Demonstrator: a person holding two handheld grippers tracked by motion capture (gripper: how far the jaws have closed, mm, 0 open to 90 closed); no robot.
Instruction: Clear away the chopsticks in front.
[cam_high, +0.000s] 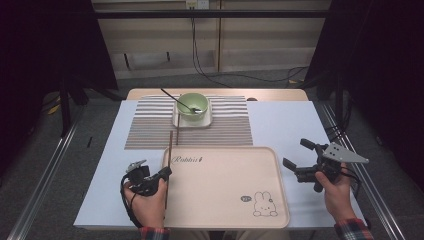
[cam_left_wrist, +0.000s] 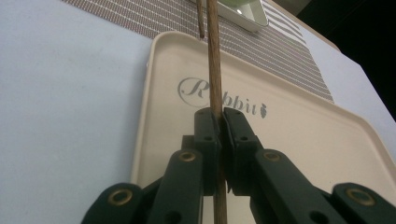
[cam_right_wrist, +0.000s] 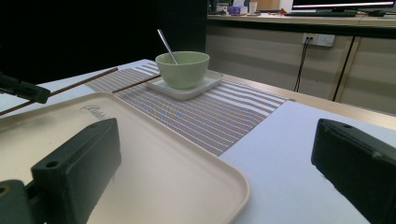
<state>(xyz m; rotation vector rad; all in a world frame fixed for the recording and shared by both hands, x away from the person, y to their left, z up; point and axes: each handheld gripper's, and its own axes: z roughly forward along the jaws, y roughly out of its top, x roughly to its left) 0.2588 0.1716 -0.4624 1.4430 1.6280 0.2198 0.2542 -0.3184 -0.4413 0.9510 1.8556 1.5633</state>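
Gripping a brown chopstick (cam_left_wrist: 214, 70), the left gripper (cam_high: 161, 176) sits near the left edge of the beige tray (cam_high: 225, 200), its jaws pinched tight on the stick in the left gripper view. That chopstick runs from the jaws toward the far side, along and just over the tray's left rim, and its far tip reaches the near edge of the striped placemat (cam_high: 150, 125). A second chopstick (cam_high: 177, 129) lies on the placemat just to the right of that tip, pointing toward the far side beside the white square plate (cam_high: 176, 120). On the plate stands a green bowl (cam_high: 193, 105) with a spoon (cam_high: 172, 97) leaning out of it toward the far left. At the right side of the table the right gripper (cam_high: 294, 154) is held in a hand (cam_high: 337, 192) just off the tray's right rim, over the pale blue table cover (cam_high: 290, 125); its jaws stand wide apart with nothing between them, as the right gripper view shows with the tray corner and cover in the gap. The tray carries a "Rabbit" script near its far left corner and a small rabbit drawing (cam_high: 264, 204) near its near right corner, and its flat bears nothing else. A hand (cam_high: 147, 202) holds the left gripper from the near side.
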